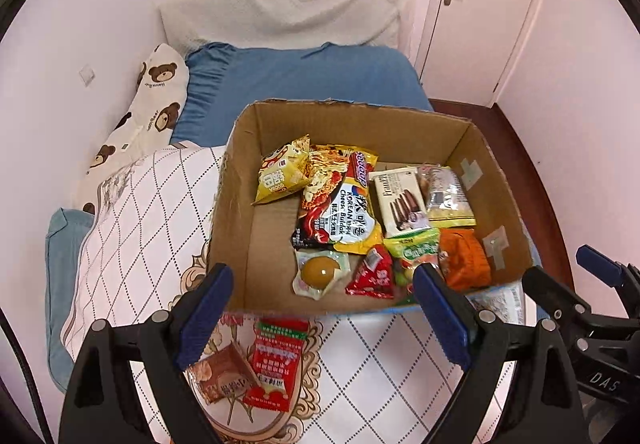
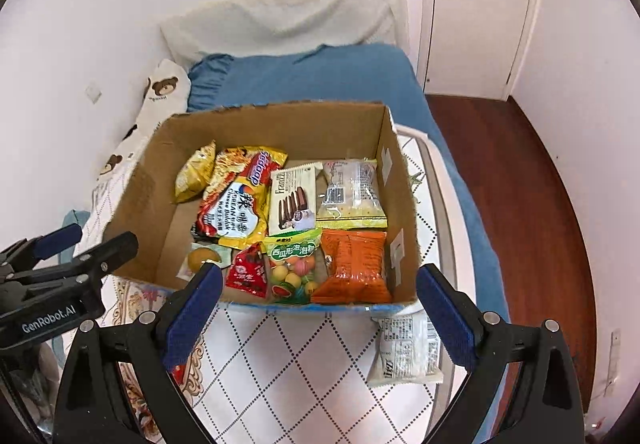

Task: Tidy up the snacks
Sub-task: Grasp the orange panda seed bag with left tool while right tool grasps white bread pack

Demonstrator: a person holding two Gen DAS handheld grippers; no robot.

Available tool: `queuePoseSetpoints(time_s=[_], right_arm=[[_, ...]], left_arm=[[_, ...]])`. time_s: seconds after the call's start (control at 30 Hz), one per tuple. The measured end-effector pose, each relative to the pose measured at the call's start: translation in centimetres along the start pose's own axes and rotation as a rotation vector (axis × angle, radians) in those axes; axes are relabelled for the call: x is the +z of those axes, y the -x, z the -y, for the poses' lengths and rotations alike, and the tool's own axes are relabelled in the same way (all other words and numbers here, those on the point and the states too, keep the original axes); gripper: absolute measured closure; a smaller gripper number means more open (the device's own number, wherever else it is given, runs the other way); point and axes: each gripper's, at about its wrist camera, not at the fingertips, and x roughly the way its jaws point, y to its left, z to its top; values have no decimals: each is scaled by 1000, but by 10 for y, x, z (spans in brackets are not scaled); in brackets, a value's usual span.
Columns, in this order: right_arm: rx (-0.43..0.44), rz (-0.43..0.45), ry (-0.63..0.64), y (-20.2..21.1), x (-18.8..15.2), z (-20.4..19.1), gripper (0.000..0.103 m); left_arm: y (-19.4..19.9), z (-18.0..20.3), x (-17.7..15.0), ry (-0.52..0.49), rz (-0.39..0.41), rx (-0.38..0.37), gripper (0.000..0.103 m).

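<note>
box: we see the box (image 1: pixel 256 244) on the bed (image 1: pixel 304 76)
in box: snacks (image 1: pixel 344 212)
before box: two packets (image 1: pixel 256 364)
</note>
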Motion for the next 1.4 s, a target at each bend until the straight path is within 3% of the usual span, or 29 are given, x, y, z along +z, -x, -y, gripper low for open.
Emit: queuePoseSetpoints(time_s=[0.4,0.6,0.63,0.67,0.7,0.93,1.03,1.2,1.23,1.27,1.33,1.4], right_arm=[[36,125,-8,71,-29,-1,4],[119,116,-57,76,-40,21,4],[121,97,-72,71,-42,29,11],[128,79,-86,66,-44,36,29],[137,53,-108,58,-48,46,33],[87,-128,-215,-24,-71,111,31],[65,-216,-212,-68,-77,121,19],[33,-343,-192,-131,-84,121,18],[51,-370,-200,-142,-87,121,20],[49,-385,-192,-150,-91,119,31],[-2,-379,-140,-153,-94,113,41],[-2,-369,-123,-149,-99,108,43]], left_arm=[[57,-1,-30,26,96,-9,11],[68,3,-43,44,152,20,11],[66,3,-44,49,150,18,11],[61,4,-46,55,136,16,11],[55,6,-47,58,122,21,11],[-3,20,-67,46,29,93,11],[-32,25,-79,42,-41,104,11],[-67,29,-98,28,-129,138,11],[-71,27,-101,29,-147,127,11],[-75,25,-104,31,-160,129,11],[-79,20,-108,32,-174,138,11],[-80,13,-113,43,-187,133,11]])
